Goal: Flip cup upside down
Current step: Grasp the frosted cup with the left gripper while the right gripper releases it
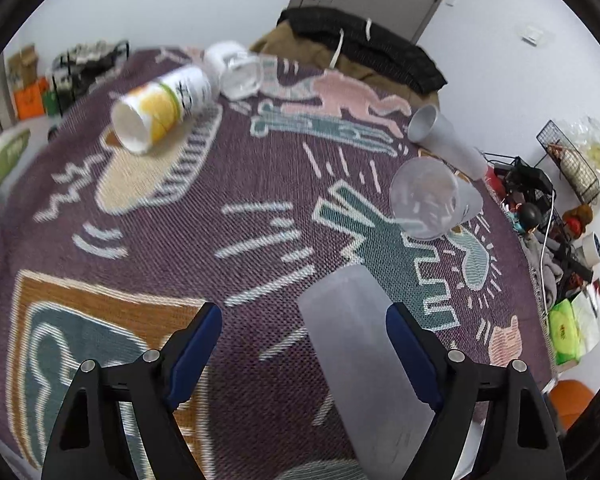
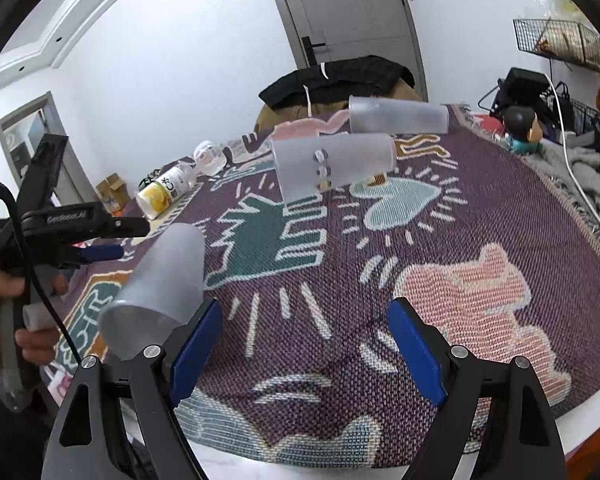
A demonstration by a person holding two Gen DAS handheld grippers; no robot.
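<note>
A frosted grey cup point(image 1: 360, 356) stands upside down on the patterned cloth between the open fingers of my left gripper point(image 1: 304, 340), close to the right finger. In the right wrist view the same cup point(image 2: 160, 288) stands at the left, with the left gripper point(image 2: 100, 240) behind it. A second frosted cup point(image 2: 332, 168) lies on its side mid-table, also in the left view point(image 1: 432, 200). A third point(image 2: 398, 120) lies on its side farther back. My right gripper point(image 2: 304, 340) is open and empty over the cloth.
A yellow-labelled bottle point(image 1: 160, 112) and a clear jar point(image 1: 240, 72) lie at the far left. Dark clothes point(image 2: 336, 80) are piled at the far edge. Clutter, a wire basket point(image 2: 560, 40) and cables line the right side.
</note>
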